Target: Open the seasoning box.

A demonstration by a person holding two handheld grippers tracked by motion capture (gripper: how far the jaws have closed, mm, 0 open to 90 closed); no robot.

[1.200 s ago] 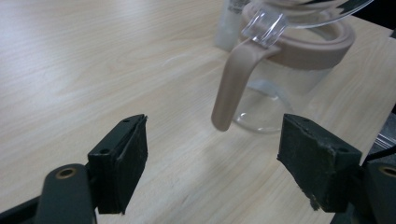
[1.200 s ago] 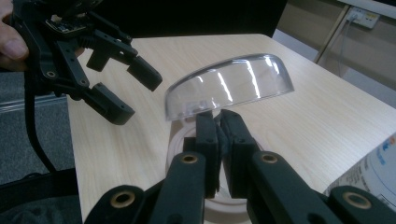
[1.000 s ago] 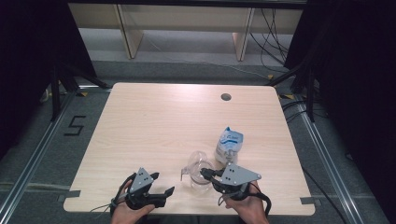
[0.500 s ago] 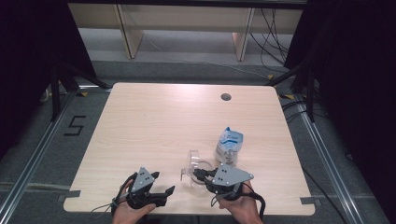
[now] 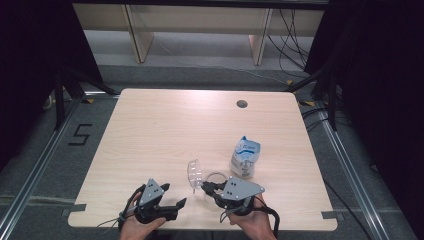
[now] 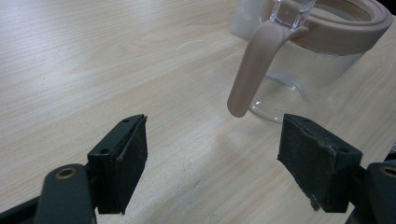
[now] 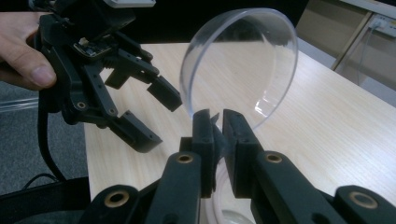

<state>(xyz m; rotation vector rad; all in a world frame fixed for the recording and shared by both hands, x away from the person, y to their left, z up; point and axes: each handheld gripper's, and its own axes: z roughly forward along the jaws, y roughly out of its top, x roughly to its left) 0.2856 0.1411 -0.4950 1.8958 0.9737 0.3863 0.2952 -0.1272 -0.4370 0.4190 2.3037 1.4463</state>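
Pinching clear lid (image 7: 243, 65) upright in right gripper (image 5: 206, 187) fingers, near table's front edge; glass jar (image 6: 322, 60) just ahead-right of left gripper (image 6: 212, 163) (fingers wide, empty).

Each hand-held gripper (image 5: 204, 187) is black, topped by a grey three-cornered plate, with brass-ringed pivots, padded rectangular jaws and a trailing black cable; the hands are bare.

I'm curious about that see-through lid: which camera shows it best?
The right gripper view: the round clear plastic lid stands open, large and close, its edge pinched by the right hand-held gripper. The high view shows it small and faint. The left gripper view shows just a clear hinge piece on the glass jar's beige rim.
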